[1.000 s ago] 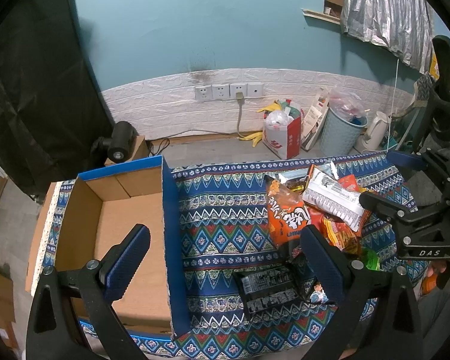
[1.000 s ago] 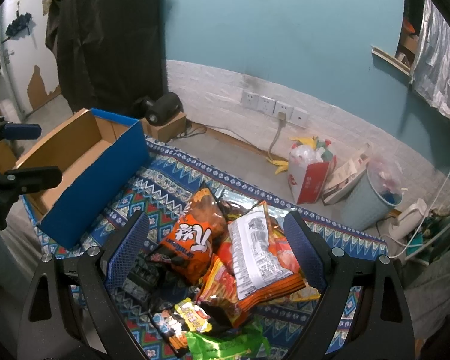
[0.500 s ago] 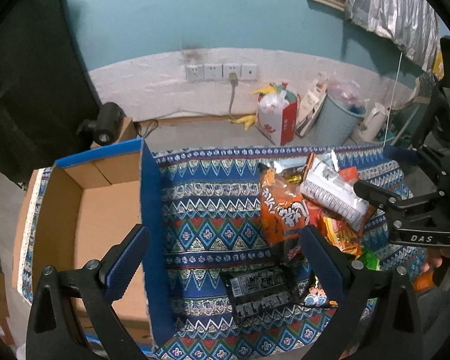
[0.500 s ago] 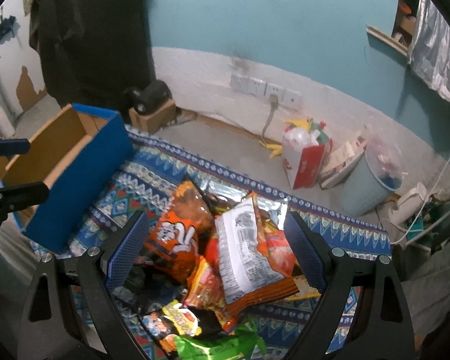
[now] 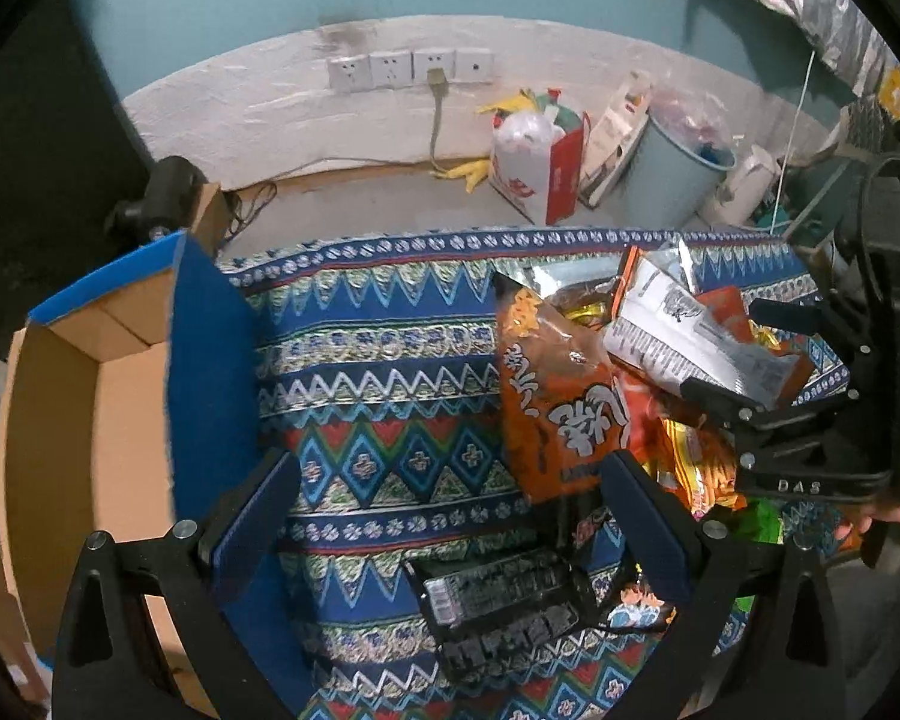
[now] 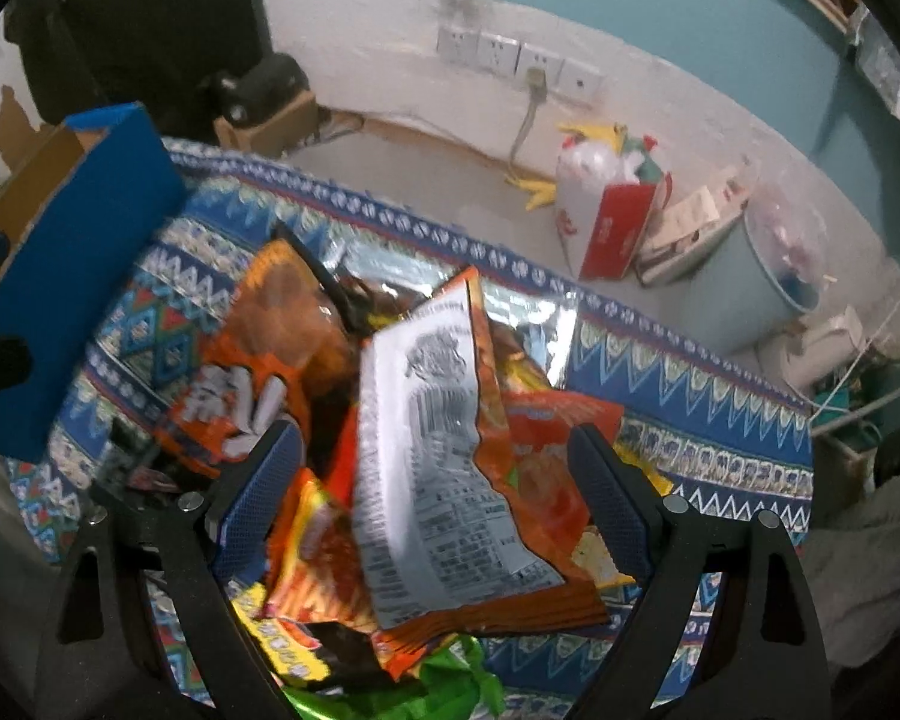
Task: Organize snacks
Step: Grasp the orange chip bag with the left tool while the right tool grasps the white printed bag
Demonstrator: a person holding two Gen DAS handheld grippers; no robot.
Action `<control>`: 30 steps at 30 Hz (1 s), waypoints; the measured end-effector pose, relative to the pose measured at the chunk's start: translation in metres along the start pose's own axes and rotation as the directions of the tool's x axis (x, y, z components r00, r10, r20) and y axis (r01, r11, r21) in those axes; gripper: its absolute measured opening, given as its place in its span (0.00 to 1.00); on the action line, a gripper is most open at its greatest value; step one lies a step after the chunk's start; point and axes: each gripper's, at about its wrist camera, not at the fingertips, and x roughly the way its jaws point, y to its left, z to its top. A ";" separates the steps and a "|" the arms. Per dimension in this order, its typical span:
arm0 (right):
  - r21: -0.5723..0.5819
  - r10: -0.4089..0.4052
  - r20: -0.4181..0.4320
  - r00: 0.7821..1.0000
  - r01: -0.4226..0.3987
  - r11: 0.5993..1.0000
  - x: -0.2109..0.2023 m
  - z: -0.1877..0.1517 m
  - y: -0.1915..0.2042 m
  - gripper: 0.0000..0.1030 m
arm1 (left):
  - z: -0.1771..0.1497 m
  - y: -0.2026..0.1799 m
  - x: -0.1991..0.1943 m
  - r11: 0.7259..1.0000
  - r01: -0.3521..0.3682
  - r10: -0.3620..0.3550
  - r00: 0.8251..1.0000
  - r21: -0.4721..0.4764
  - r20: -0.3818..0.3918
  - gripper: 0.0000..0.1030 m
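lowered, right hand-held gripper [image 6: 435,489] now straddles the white-backed snack bag [image 6: 438,450].

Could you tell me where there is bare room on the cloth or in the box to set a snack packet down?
The cardboard box shows a bare floor. On the patterned cloth, the strip between the box's blue wall and the orange bag is free. It is crowded from that bag rightward, where the snack pile overlaps, with a black packet near the front.
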 end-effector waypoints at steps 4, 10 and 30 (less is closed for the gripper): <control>-0.014 0.001 -0.025 1.000 -0.001 1.000 0.010 -0.003 0.001 0.87 | 0.004 -0.007 0.021 1.000 0.003 -0.003 0.999 0.000 -0.033 0.99; -0.008 0.001 -0.086 0.996 -0.002 1.000 0.028 -0.011 -0.007 0.79 | 0.015 -0.013 0.046 0.998 0.032 -0.036 0.996 -0.048 -0.078 0.99; 0.121 0.107 0.039 0.994 -0.111 0.986 0.005 -0.025 -0.050 0.50 | 0.018 -0.050 0.102 0.991 0.124 -0.130 0.977 -0.044 -0.171 0.67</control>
